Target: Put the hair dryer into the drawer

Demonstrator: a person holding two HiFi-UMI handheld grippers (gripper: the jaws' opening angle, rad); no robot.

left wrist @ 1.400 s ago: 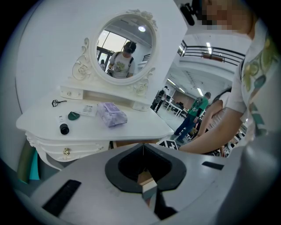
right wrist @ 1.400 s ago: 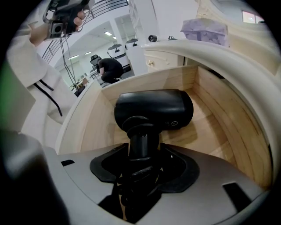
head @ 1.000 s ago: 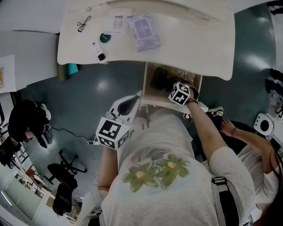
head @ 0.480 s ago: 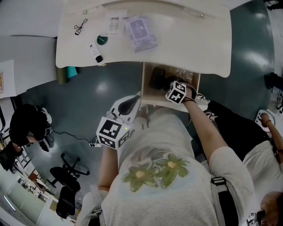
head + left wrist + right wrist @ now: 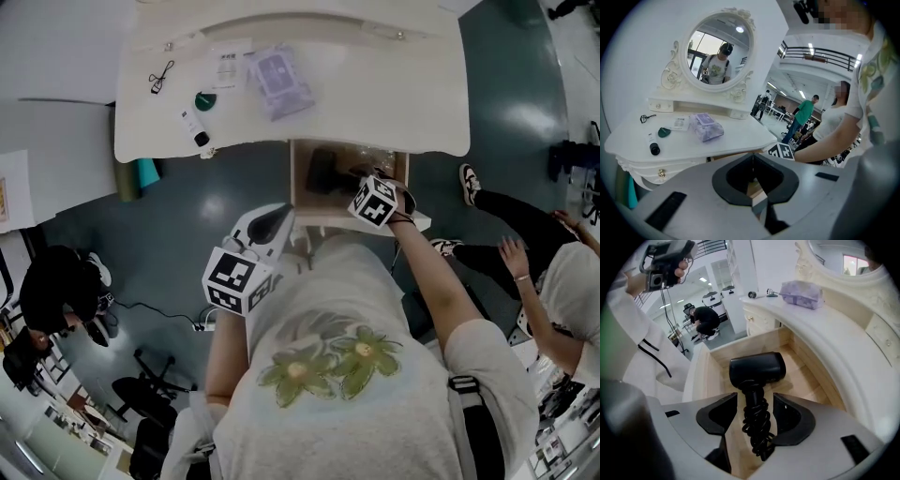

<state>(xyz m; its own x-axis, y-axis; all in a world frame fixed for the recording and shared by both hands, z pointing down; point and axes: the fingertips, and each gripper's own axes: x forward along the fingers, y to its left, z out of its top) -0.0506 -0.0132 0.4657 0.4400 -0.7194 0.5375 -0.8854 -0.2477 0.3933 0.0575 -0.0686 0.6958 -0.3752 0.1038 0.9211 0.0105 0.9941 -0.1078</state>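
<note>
The black hair dryer [image 5: 757,369] lies on the floor of the open wooden drawer [image 5: 740,345], its cord coiled round the handle. My right gripper [image 5: 754,400] is open and straddles that handle: a strip of wood shows between the left jaw and the cord, while the coil touches the right jaw. From the head view, the hair dryer [image 5: 322,171] is in the left part of the drawer [image 5: 298,183], and the right gripper [image 5: 364,187] hangs over the drawer's right half. My left gripper [image 5: 279,216] is shut and empty just left of the drawer front. The left gripper [image 5: 752,183] points at the dressing table.
The white dressing table [image 5: 394,103] bears a purple tissue pack [image 5: 278,70], a leaflet [image 5: 225,64], a small bottle [image 5: 190,127] and a green item [image 5: 205,100]. An oval mirror [image 5: 715,49] stands behind. Another person [image 5: 553,281] is on the right, and someone in black [image 5: 56,281] crouches at left.
Both grippers have stayed almost where they were, the right one over the drawer. The person at the right has shifted, and my head view has moved slightly.
</note>
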